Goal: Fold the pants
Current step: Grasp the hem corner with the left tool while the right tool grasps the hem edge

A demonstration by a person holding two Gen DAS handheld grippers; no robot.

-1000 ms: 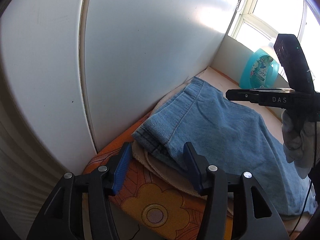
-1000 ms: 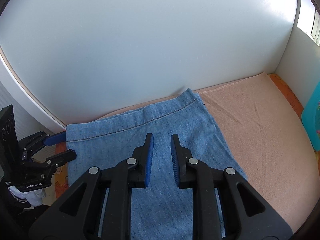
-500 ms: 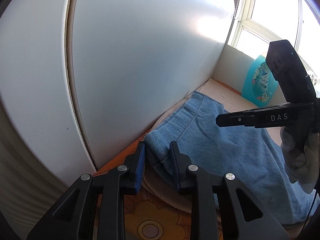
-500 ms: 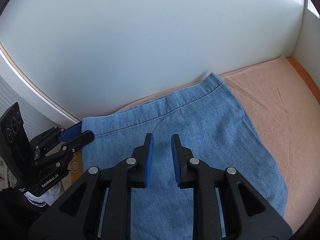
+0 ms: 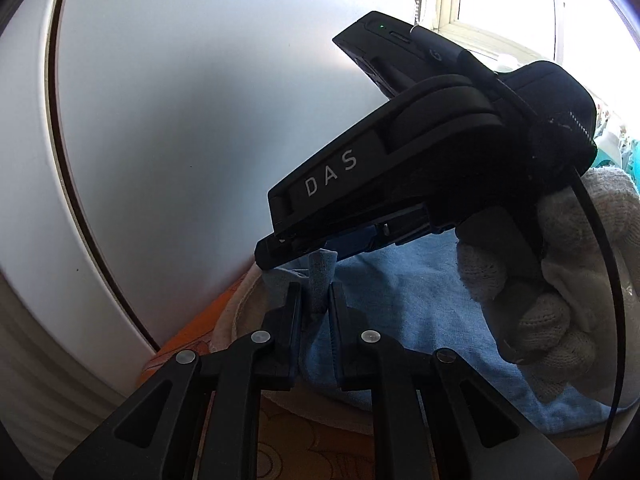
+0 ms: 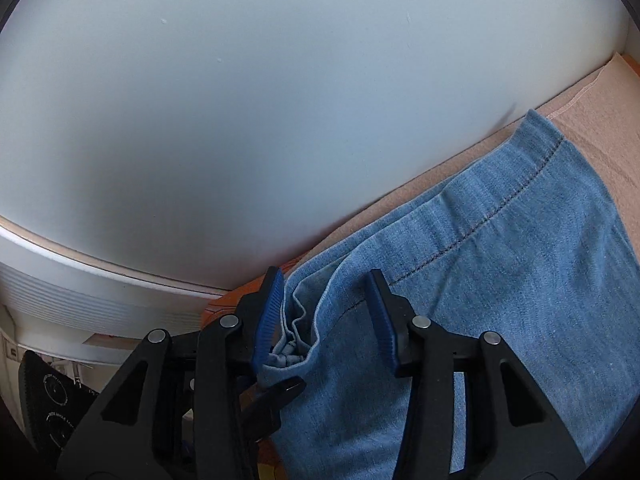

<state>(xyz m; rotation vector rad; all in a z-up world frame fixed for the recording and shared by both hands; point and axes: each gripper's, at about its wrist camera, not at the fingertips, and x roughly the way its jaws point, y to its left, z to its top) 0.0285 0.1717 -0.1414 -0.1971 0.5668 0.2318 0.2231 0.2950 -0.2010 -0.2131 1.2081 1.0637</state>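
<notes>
Light blue denim pants (image 6: 500, 280) lie folded on a beige towel (image 6: 600, 128) against a white wall. My left gripper (image 5: 315, 300) is shut on a bunched corner of the pants (image 5: 320, 276) at their near left end. My right gripper (image 6: 324, 312) is open, its blue pads on either side of the same bunched corner, directly above the left gripper's fingers (image 6: 276, 396). In the left wrist view the right gripper body (image 5: 400, 152), held by a white-gloved hand (image 5: 560, 264), fills the upper right and hides most of the pants (image 5: 420, 312).
A white wall (image 6: 300, 100) stands close behind the pants. An orange flowered cloth (image 5: 304, 444) lies under the towel at the near left edge. A bright window (image 5: 500, 4) and a teal bottle (image 5: 628, 156) are at the far right.
My left gripper has closed on the pants' corner and lifted it. My right gripper has swung left to that corner and opened around it.
</notes>
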